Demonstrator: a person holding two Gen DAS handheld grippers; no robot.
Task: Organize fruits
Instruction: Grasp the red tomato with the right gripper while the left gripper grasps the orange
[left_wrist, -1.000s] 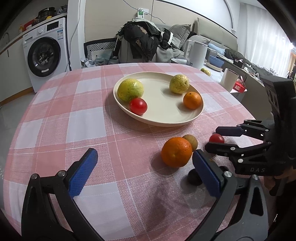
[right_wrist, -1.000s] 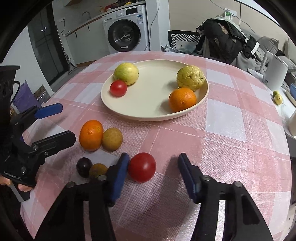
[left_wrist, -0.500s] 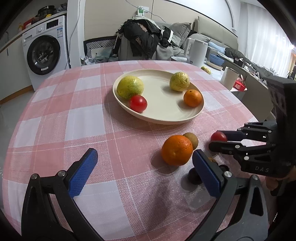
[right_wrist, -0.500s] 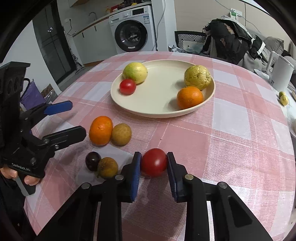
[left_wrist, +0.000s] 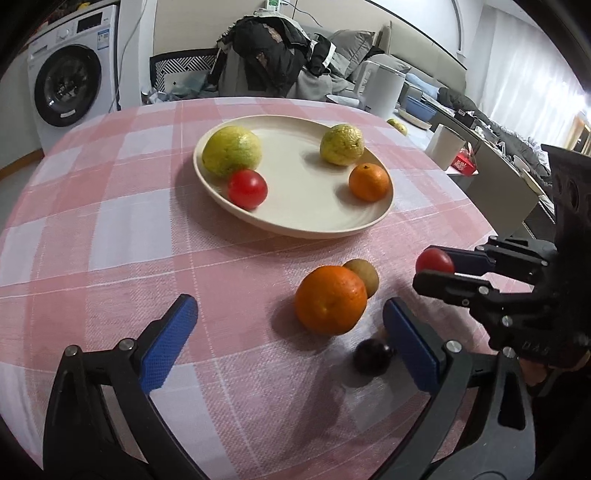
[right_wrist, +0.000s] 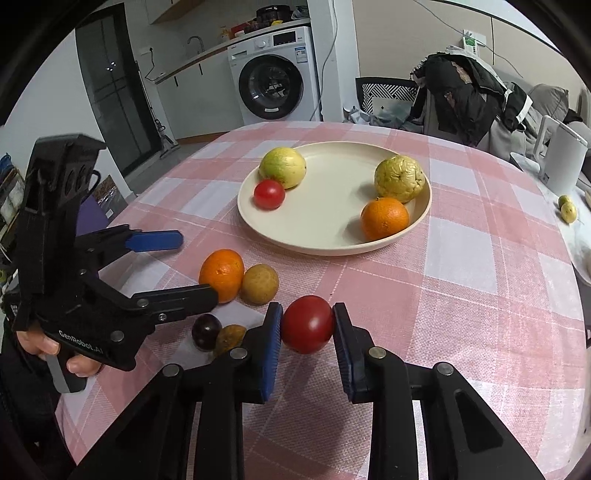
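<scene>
Plate (right_wrist: 334, 248) sits mid-table (right_wrist: 480, 295), toward the far edge. In it: guava (right_wrist: 282, 167) far left, tomato (right_wrist: 269, 194) touching it on the near side, second guava (right_wrist: 399, 178) far right, orange (right_wrist: 384, 218) just before that. Near edge, left of the plate: orange (right_wrist: 221, 274) touching a kiwi (right_wrist: 259, 284) on its right; nearer the edge, plum (right_wrist: 206, 331) beside a small fruit (right_wrist: 229, 336). Right of these, a tomato (right_wrist: 307, 329) between right gripper (right_wrist: 307, 334) pads.
</scene>
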